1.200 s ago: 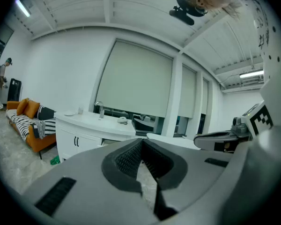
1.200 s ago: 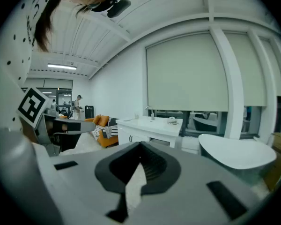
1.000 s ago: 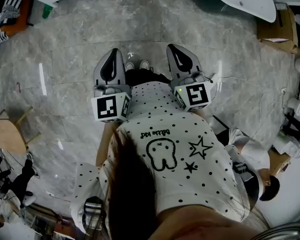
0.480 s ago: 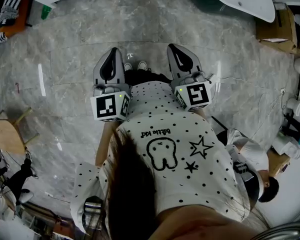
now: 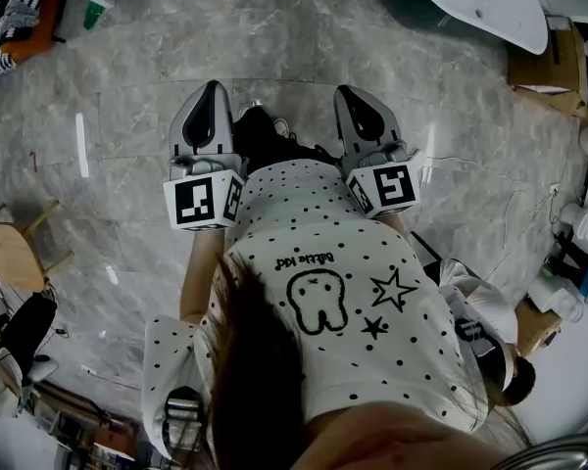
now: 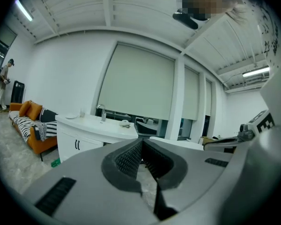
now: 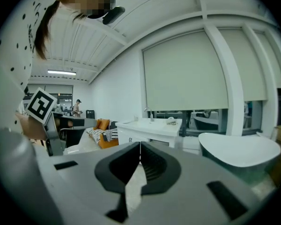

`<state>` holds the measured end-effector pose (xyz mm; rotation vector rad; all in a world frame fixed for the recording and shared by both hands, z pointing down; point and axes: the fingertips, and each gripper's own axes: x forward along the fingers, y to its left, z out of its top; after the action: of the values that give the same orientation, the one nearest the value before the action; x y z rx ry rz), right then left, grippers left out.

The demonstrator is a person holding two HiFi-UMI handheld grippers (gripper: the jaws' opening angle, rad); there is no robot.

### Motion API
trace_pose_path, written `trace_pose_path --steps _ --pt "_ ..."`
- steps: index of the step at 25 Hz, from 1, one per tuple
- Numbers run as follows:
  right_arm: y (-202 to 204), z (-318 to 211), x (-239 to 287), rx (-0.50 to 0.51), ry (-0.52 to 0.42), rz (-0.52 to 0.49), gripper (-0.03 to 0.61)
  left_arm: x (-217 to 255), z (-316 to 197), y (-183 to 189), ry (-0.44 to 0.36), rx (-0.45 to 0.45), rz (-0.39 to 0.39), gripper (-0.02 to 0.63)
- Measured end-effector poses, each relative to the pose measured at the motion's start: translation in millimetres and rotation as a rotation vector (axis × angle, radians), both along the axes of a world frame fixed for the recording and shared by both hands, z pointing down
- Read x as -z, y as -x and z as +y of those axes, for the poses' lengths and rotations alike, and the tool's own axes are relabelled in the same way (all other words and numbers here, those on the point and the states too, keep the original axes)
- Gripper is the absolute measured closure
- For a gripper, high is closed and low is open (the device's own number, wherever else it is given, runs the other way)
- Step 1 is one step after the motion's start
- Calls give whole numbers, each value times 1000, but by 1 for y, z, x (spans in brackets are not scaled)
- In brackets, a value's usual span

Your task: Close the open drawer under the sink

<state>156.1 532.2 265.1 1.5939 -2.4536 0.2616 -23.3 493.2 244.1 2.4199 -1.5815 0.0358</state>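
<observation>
Standing on a grey stone floor (image 5: 127, 86), a person in a dotted shirt (image 5: 343, 292) holds one tool in each hand. The left tool (image 6: 141, 142) is pressed together with nothing in it. The right tool (image 7: 140, 147) is pressed together too, and empty. Both point toward a white sink cabinet (image 6: 79, 142), well apart from it. A tap (image 6: 102, 111) stands on the counter (image 6: 91, 123) of the sink cabinet. Two dark handles (image 6: 76, 144) show on its front. The drawer under the sink cannot be made out from here. An orange sofa (image 6: 43, 143) stands left of the sink cabinet, and a white tub (image 7: 239, 151) right of it.
</observation>
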Motion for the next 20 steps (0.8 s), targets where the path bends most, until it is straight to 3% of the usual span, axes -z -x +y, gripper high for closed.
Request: trace_pose_path --steps 9,15,20 --pt "22 -54 -3 18 20 -1 565 -3 -55 26 13 47 9 607" --pt "37 -103 8 -11 4 -5 566 -4 -98 42 46 30 8 607" --pt "68 -134 7 5 -1 -4 566 0 -125 63 30 17 51 607"
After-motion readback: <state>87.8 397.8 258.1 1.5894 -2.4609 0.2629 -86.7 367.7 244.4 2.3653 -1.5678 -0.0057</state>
